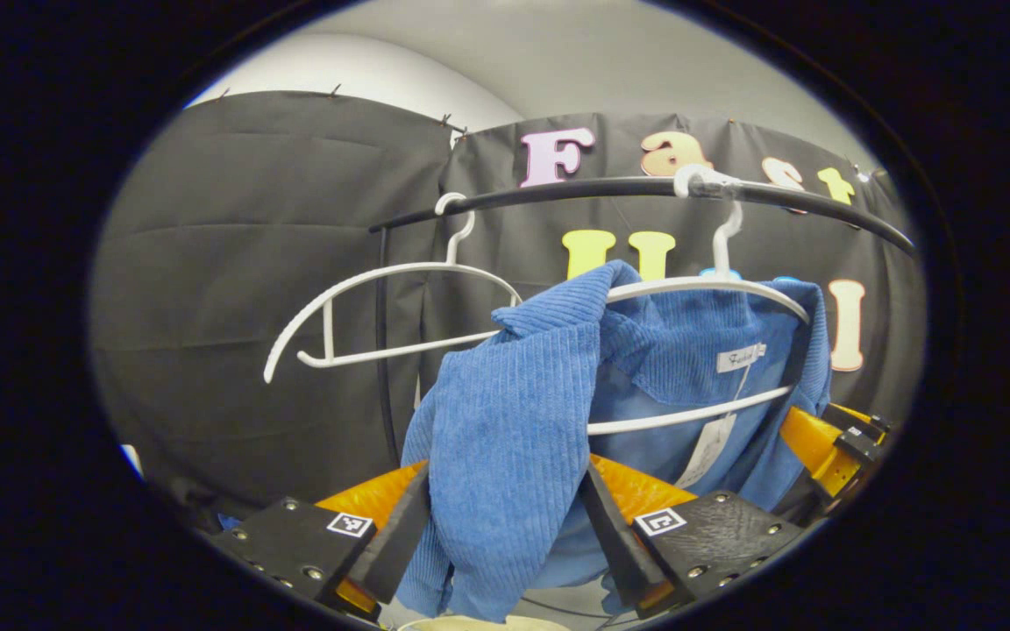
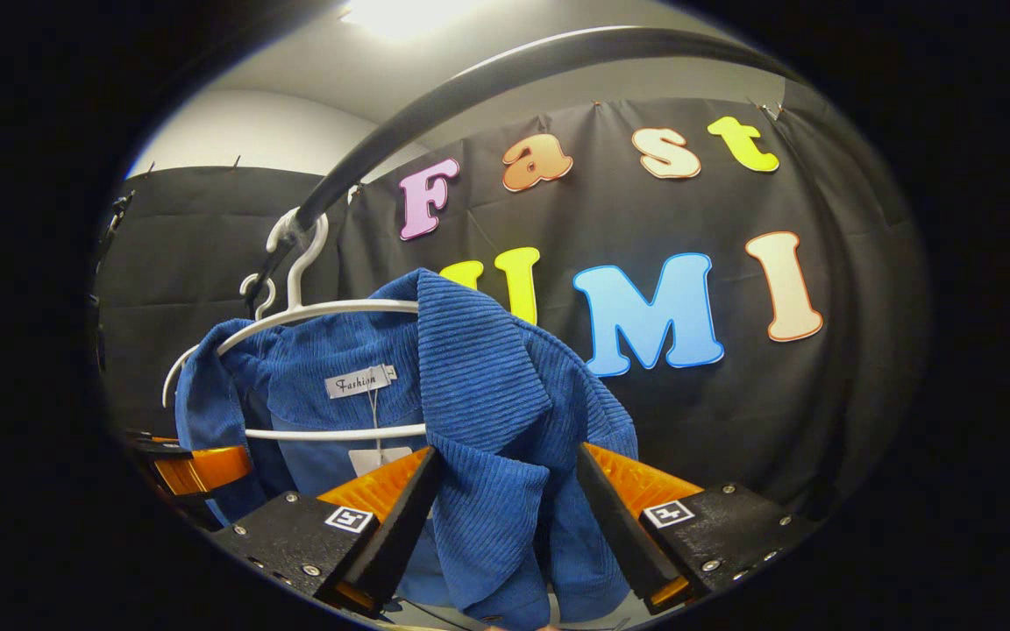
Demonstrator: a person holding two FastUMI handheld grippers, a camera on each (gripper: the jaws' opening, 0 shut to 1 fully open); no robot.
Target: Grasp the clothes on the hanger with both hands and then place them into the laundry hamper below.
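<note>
Blue corduroy shirt (image 1: 505,438) on hanger (image 1: 698,289); left gripper (image 1: 505,535), right gripper (image 2: 505,526) each pinch fabric fold.

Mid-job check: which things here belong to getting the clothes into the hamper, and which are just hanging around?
Job:
- blue corduroy garment
- white hanger it hangs on
- left gripper, fingers on either side of a fold of the garment
- right gripper, the same at the other shoulder

Just there:
- empty white hanger
- black rail

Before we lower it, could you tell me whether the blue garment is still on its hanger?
Still on: the blue garment drapes over the white hanger, collar around its top.
</note>
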